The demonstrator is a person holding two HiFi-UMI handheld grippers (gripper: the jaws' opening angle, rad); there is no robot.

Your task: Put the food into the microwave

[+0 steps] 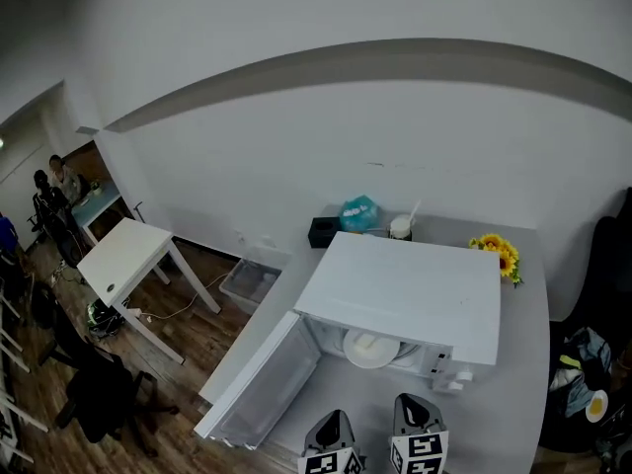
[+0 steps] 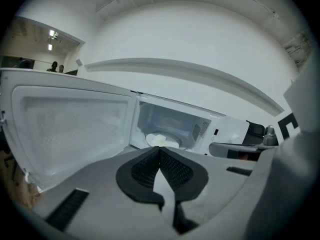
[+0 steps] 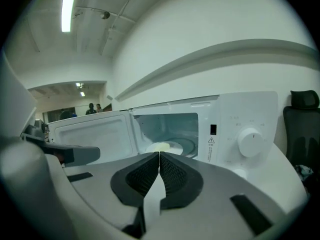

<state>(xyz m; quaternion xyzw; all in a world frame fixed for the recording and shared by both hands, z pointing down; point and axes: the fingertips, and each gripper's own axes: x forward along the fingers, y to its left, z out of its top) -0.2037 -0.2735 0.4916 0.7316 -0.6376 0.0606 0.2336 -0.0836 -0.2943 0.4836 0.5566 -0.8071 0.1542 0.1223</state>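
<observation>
I hold two grippers low over a grey table (image 1: 513,383), side by side and just apart. The left gripper (image 1: 334,416) has its jaws pressed together with nothing between them. The right gripper (image 1: 415,401), just to its right, is closed the same way and also empty.

Directly ahead of both grippers stands a white microwave (image 1: 415,294), with its cavity facing them. Its door (image 1: 262,378) is swung fully open, ahead of the left gripper and off to that gripper's left. Inside the cavity, straight ahead past the closed jaw tips, a plate of food (image 1: 371,348) lies on the turntable; the food looks pale yellow. Ahead and to the right of the right gripper is the microwave's control panel, with a round white dial (image 3: 250,141).

Farther off, behind the microwave, a black box (image 1: 323,232), a teal bag (image 1: 359,212) and a white cup (image 1: 400,227) stand on the table by the wall. Sunflowers (image 1: 497,255) are beyond the microwave's right rear corner. A black chair (image 3: 302,129) is far to the right of the right gripper. Well off to the left of the left gripper, on the wooden floor, are a clear bin (image 1: 252,279) and a white desk (image 1: 123,255).
</observation>
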